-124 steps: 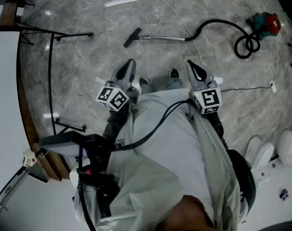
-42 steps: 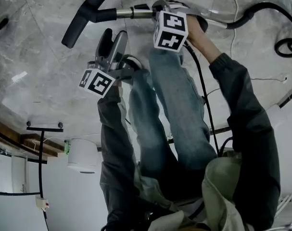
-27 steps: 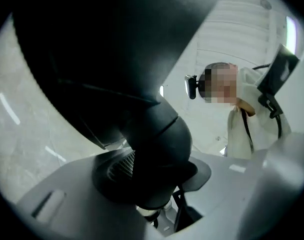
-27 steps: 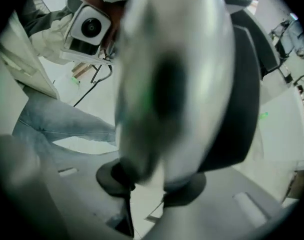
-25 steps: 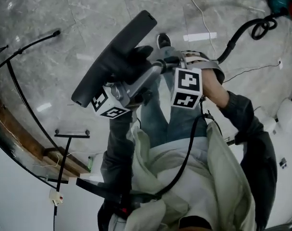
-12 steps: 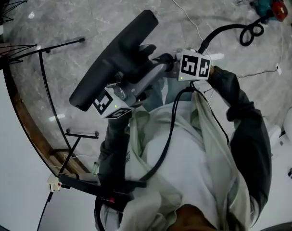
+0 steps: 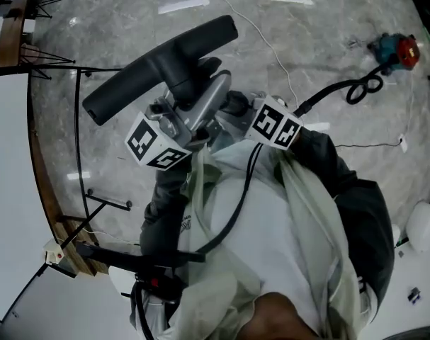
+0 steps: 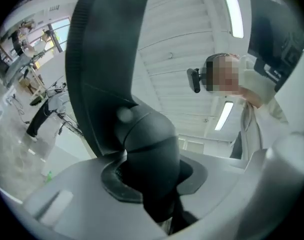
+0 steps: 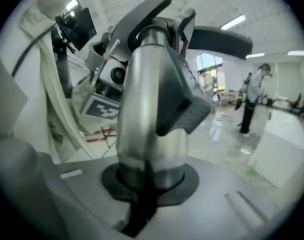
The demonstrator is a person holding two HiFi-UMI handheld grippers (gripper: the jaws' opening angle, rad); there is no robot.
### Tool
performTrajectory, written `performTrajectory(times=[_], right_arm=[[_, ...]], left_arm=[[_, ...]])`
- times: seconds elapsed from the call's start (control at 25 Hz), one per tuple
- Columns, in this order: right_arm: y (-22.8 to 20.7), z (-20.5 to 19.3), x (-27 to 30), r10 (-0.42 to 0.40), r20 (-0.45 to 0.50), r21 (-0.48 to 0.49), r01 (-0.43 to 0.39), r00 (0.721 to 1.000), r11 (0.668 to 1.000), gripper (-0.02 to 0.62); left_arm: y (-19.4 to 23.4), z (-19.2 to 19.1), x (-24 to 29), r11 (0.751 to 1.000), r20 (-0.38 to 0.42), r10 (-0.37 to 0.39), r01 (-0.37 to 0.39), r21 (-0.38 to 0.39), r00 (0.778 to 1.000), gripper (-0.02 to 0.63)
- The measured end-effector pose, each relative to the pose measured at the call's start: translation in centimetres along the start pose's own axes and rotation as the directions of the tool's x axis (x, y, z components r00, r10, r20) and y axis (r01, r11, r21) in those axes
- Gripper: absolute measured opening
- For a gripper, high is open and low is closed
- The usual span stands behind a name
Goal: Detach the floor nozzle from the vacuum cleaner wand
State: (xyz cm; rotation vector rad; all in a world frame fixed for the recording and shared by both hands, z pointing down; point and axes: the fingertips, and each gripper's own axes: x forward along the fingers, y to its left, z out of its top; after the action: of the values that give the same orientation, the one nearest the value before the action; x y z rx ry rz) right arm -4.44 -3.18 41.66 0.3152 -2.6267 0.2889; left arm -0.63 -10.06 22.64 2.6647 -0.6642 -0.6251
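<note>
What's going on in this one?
A person holds the front end of a vacuum up off the floor with two handheld grippers. The left gripper is closing its jaws on the neck of the nozzle. The right gripper is closing on the metal wand just behind it. The nozzle looks joined to the wand, so the detaching is not yet done. The hose trails away across the floor.
</note>
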Motion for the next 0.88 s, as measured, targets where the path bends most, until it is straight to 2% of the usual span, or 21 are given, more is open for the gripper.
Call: performTrajectory(times=[0.08,0.12,0.16,0.2,0.24,0.28,0.32,0.36,0.4,0.44,0.48,0.52,0.56,0.6,0.64,0.72,0.8,0.84,0.88], right_arm=[[-2.3,-0.2,-0.9,-0.195,-0.029,-0.035,0.194,0.98,0.98,0.038],[-3.1,-0.5,-1.2,-0.258,-0.042,-0.051,0.256,0.965,0.965,0.038],[-3.5,-0.8,-1.4,-0.287,-0.048,-0.062,0.284,0.957,0.957,0.038],[-3.4,-1.0,-1.5,-0.277,-0.048,-0.071,0.273,0.96,0.959,0.038],[-2.8,-1.2,-1.7,-0.229,-0.045,-0.079,0.225,0.972,0.971,0.038],[-1.8,-1.3,-1.9,-0.142,-0.038,-0.088,0.139,0.989,0.986,0.038],[-0.4,-1.4,-2.2,-0.026,-0.03,-0.097,0.023,0.999,0.995,0.038],[1.1,-1.6,-2.7,0.108,-0.031,-0.102,-0.111,0.994,0.989,0.038],[2.7,-2.0,-3.4,0.253,-0.043,-0.1,-0.256,0.966,0.961,0.038],[4.2,-2.5,-4.3,0.394,-0.066,-0.086,-0.399,0.917,0.913,0.038],[5.3,-2.9,-5.2,0.515,-0.092,-0.062,-0.521,0.852,0.851,0.038],[6.1,-3.1,-5.9,0.601,-0.111,-0.03,-0.607,0.792,0.794,0.038],[6.5,-3.1,-6.2,0.643,-0.118,0.002,-0.647,0.757,0.763,0.038],[6.4,-2.9,-6.0,0.642,-0.114,0.03,-0.643,0.758,0.765,0.038],[6.1,-2.8,-5.4,0.608,-0.108,0.048,-0.607,0.786,0.793,0.038],[5.3,-2.6,-4.0,0.484,-0.106,0.053,-0.481,0.869,0.875,0.037],[4.3,-2.5,-3.0,0.297,-0.121,0.021,-0.297,0.947,0.955,0.037],[3.4,-2.4,-2.6,0.175,-0.127,-0.006,-0.177,0.976,0.984,0.037],[2.3,-2.2,-2.2,0.045,-0.127,-0.035,-0.05,0.991,0.998,0.037]], left_arm=[[0.8,-0.1,0.5,0.994,-0.015,0.106,-0.105,0.002,0.994,0.109],[1.2,-0.3,0.7,0.989,-0.026,0.145,-0.145,0.002,0.989,0.107],[1.3,-0.6,0.9,0.988,-0.04,0.157,-0.157,0.006,0.987,0.104],[0.9,-0.9,1.1,0.99,-0.061,0.139,-0.138,0.017,0.988,0.104],[0.1,-1.2,1.3,0.995,-0.087,0.094,-0.091,0.036,0.992,0.104],[-1.0,-1.4,1.5,0.998,-0.114,0.033,-0.026,0.058,0.993,0.101],[-2.3,-1.6,1.6,0.996,-0.13,-0.035,0.045,0.076,0.991,0.093],[-3.6,-1.7,1.6,0.99,-0.131,-0.107,0.118,0.083,0.986,0.089],[-5.0,-1.8,1.4,0.979,-0.118,-0.177,0.187,0.082,0.977,0.086],[-6.1,-1.9,1.2,0.966,-0.099,-0.238,0.246,0.075,0.966,0.084],[-6.7,-1.9,1.0,0.957,-0.079,-0.277,0.282,0.063,0.958,0.084],[-6.8,-1.9,0.9,0.957,-0.058,-0.285,0.288,0.045,0.957,0.084],[-6.3,-1.8,0.9,0.964,-0.033,-0.263,0.264,0.02,0.964,0.084],[-5.3,-1.7,0.7,0.976,-0.002,-0.216,0.216,-0.011,0.976,0.083],[-4.2,-1.5,0.5,0.987,0.031,-0.155,0.157,-0.042,0.987,0.083],[-2.7,-1.2,-0.1,0.995,0.074,-0.052,0.058,-0.081,0.996,0.08],[-2.1,-1.1,-0.6,0.997,0.062,0.019,-0.014,-0.078,0.998,0.075],[-1.8,-1.1,-0.7,0.996,0.049,0.058,-0.055,-0.069,0.997,0.074],[-1.4,-1.0,-0.9,0.994,0.036,0.1,-0.098,-0.058,0.994,0.074]])
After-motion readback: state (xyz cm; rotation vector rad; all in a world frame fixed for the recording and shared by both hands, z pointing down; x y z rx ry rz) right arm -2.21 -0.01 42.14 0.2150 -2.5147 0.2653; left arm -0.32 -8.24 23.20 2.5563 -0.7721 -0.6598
